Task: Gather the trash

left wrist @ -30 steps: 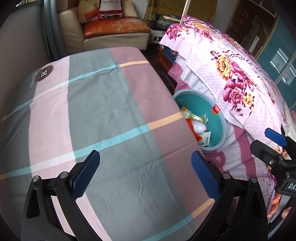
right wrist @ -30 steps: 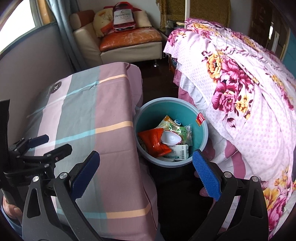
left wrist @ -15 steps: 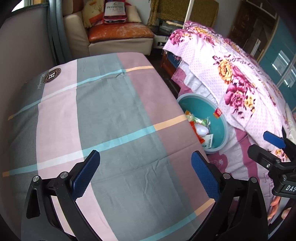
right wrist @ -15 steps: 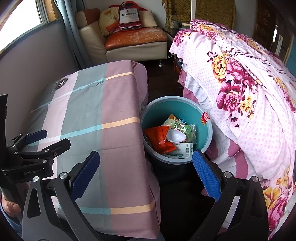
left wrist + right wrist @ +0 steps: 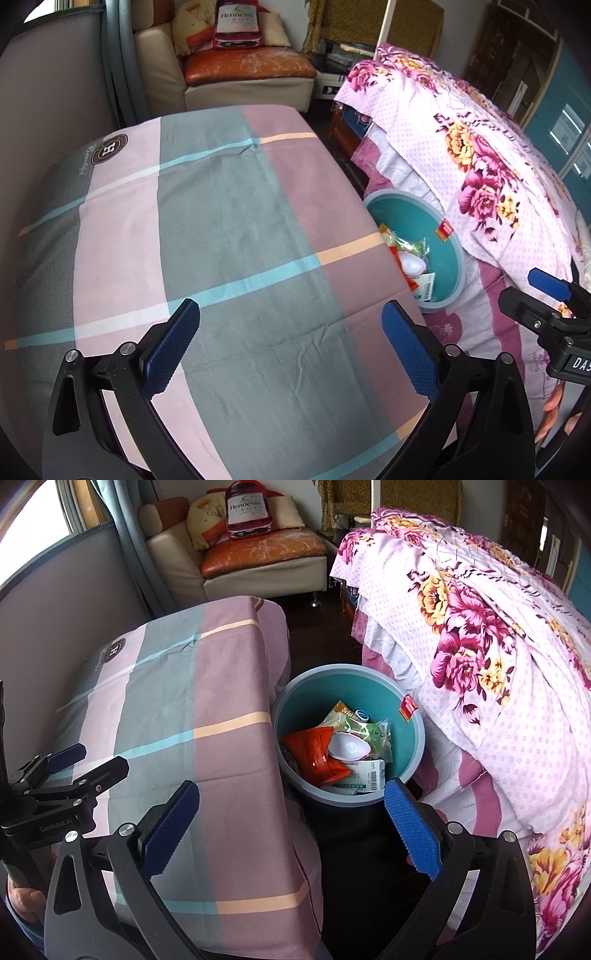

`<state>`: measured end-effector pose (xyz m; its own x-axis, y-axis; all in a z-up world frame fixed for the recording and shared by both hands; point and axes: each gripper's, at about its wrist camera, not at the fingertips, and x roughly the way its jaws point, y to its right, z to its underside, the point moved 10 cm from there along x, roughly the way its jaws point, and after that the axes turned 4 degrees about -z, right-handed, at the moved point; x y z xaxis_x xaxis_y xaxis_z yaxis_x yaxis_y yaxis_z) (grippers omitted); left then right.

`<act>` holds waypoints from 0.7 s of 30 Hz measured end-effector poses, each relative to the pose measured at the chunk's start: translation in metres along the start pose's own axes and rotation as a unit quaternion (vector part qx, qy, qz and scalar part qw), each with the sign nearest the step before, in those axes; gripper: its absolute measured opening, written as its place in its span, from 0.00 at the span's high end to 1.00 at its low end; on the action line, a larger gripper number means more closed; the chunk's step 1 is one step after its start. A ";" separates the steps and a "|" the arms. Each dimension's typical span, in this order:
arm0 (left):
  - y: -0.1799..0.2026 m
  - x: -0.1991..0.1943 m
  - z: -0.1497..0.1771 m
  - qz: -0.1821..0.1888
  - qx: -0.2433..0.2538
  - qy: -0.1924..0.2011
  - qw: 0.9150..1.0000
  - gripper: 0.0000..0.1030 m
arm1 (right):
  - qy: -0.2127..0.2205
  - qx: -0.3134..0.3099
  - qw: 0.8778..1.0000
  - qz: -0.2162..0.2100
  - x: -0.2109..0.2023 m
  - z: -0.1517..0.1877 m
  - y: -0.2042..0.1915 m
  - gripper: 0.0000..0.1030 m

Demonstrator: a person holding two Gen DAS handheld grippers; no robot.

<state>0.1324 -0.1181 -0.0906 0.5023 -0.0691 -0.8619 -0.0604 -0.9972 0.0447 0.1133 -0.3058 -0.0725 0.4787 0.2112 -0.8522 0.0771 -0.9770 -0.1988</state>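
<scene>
A teal bucket [image 5: 406,749] stands on the floor between the cloth-covered table [image 5: 221,686] and the bed. Inside it lie an orange wrapper [image 5: 314,753], a white plastic spoon-like piece [image 5: 347,746], a green snack bag [image 5: 369,727] and a white barcode packet [image 5: 365,775]. My right gripper [image 5: 291,830] hangs open and empty above the table's corner, short of the bucket. My left gripper [image 5: 291,350] is open and empty over the plaid tablecloth [image 5: 221,240]. From the left wrist view, the bucket [image 5: 447,280] is half hidden behind the table edge.
A bed with a floral pink quilt [image 5: 480,646] fills the right side. A beige sofa with an orange cushion [image 5: 258,550] and a bottle-shaped pillow [image 5: 247,509] sits at the back. A grey wall panel [image 5: 44,110] borders the table on the left.
Both grippers have pulled back and risen, so the table and bucket look smaller and farther. Both stay open and empty.
</scene>
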 end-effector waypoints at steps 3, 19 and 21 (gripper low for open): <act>-0.002 0.004 0.000 -0.005 0.000 -0.004 1.000 0.04 | -0.002 0.002 1.000 -0.001 0.004 0.000 0.003 0.07; -0.005 0.017 0.001 -0.016 0.001 -0.013 1.000 0.04 | -0.019 0.013 1.000 -0.003 0.023 0.002 0.010 0.07; -0.006 0.019 0.003 -0.017 0.000 -0.015 1.000 0.04 | -0.021 0.014 1.000 -0.004 0.025 0.002 0.011 0.07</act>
<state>0.1402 -0.1132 -0.1086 0.4777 -0.0351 -0.8778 -0.0444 -0.9989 0.0158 0.1241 -0.3108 -0.0974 0.4402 0.2200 -0.8705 0.0549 -0.9743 -0.2185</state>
